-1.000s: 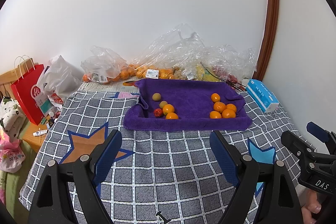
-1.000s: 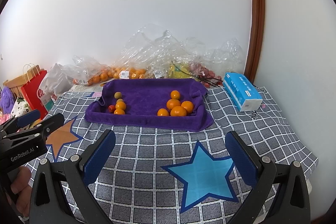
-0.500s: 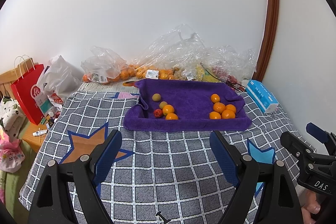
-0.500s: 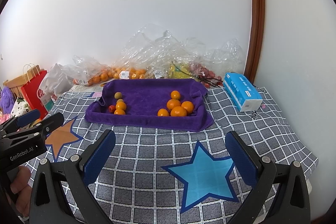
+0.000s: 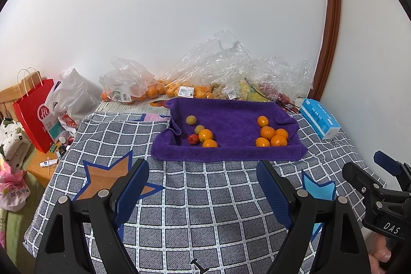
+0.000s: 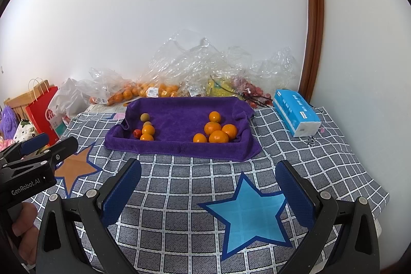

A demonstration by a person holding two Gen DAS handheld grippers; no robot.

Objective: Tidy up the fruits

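Grippers come first at the near edge of the bed: the left gripper (image 5: 203, 184) hovers with its blue pads spread wide and nothing between them, over the checked cover (image 5: 205, 197) by the orange star (image 5: 108, 176). The right gripper (image 6: 208, 184) hovers the same way, pads wide apart and empty, above the blue star (image 6: 246, 209). Each gripper shows at the side of the other's view, held by a hand (image 6: 23, 227) low in the corner. Farther in, toward the middle of the bed, a purple towel (image 5: 226, 114) lies with its edges turned up like a shallow tray. Toward its left end sit two oranges (image 5: 205, 135), a small red fruit (image 5: 193, 139) touching the front one's side, and two dull yellow-green fruits (image 5: 191, 120) behind them. Toward its right end five oranges (image 5: 269, 136) cluster, four close together and one just behind. At the bed's right edge, beside the towel, lies a blue tissue pack (image 5: 319, 121). Along the far edge, against the wall, clear plastic bags (image 5: 231, 68) hold more oranges and some yellow and red fruit. Off the far left corner stand a red paper bag (image 5: 33, 114) and a white plastic bag (image 5: 72, 96).
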